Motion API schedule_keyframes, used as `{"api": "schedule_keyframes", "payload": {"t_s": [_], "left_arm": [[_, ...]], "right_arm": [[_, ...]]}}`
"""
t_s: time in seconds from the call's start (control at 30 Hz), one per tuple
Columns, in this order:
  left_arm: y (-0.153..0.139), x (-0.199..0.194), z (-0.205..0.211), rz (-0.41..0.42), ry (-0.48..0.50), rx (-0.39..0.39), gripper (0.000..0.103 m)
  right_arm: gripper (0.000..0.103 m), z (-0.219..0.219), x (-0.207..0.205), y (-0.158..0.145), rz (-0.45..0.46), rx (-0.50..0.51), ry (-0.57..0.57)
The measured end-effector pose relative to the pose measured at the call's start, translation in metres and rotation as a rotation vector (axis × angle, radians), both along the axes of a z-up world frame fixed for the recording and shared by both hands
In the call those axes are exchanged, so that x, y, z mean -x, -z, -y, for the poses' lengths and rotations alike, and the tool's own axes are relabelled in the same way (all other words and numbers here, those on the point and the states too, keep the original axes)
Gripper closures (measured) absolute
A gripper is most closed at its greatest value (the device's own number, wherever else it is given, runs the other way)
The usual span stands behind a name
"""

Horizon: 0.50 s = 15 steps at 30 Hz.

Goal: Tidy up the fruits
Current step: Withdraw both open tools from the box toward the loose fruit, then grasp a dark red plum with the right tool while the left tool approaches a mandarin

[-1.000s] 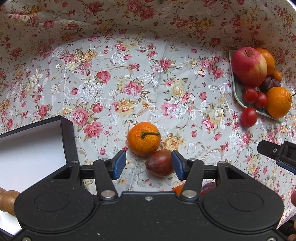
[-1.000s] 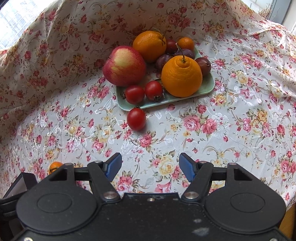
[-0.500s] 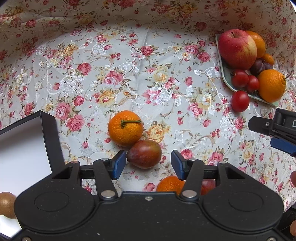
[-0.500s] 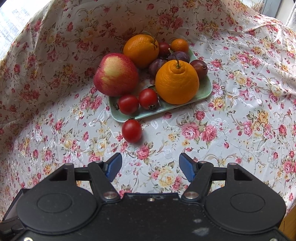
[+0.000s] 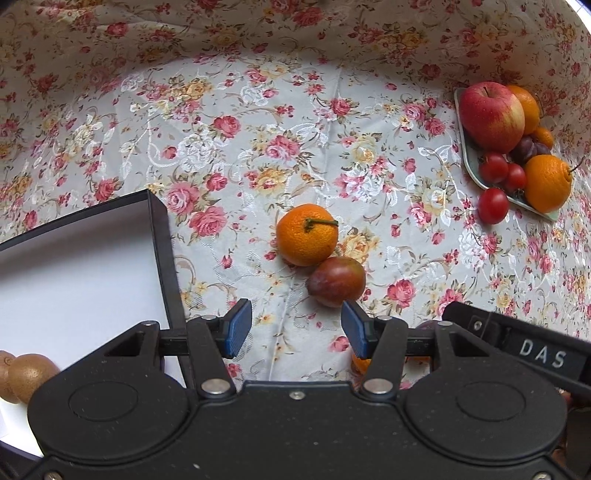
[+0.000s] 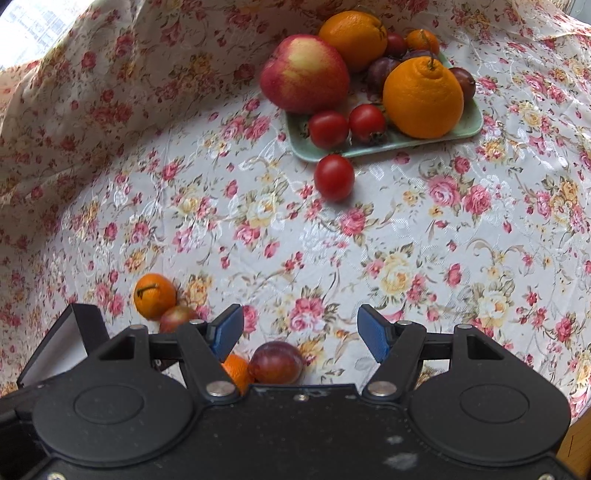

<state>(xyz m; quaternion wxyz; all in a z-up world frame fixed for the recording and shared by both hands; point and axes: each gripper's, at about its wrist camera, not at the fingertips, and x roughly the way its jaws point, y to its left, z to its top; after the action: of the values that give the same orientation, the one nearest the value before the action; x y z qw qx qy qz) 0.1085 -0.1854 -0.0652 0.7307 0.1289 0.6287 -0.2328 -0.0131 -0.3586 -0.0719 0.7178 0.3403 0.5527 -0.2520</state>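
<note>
— Where do the loose fruits lie?

— A small mandarin [image 5: 307, 235] with a green stalk sits on the floral tablecloth [image 5: 258, 122], and a reddish plum [image 5: 336, 281] touches it on its near right side. Closer in, another plum [image 6: 276, 362] and a bit of a second orange fruit [image 6: 235, 371] lie side by side, partly hidden under the right gripper's body.

— And the rest?

— On a pale green tray [image 6: 467, 127] further off: a big apple [image 6: 304, 73], a knobbly orange [image 6: 423, 98], a round orange [image 6: 352, 34], two cherry tomatoes, some dark plums and a small mandarin at the back. One cherry tomato [image 6: 334, 177] rests on the cloth just beside the tray's near edge.

— The grippers?

— The left gripper [image 5: 296, 328] hangs above the cloth with its jaws parted and nothing between them; the touching plum is just beyond its right fingertip. The right gripper [image 6: 300, 332] stands wider, also empty, over bare cloth.

— Anything to the left?

— A black box [image 5: 162, 236] with a white inside; two brown kiwis [image 5: 31, 373] show at its near corner.
</note>
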Motion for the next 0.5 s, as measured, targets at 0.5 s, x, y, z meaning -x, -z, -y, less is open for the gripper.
{"api": "schedule_keyframes", "payload": {"t_s": [0.5], "left_arm": [[-0.003, -0.004, -0.011, -0.001, -0.026, 0.009, 0.044]], "right_arm": [[0.032, -0.032, -0.003, 0.026, -0.097, 0.03, -0.071]]}}
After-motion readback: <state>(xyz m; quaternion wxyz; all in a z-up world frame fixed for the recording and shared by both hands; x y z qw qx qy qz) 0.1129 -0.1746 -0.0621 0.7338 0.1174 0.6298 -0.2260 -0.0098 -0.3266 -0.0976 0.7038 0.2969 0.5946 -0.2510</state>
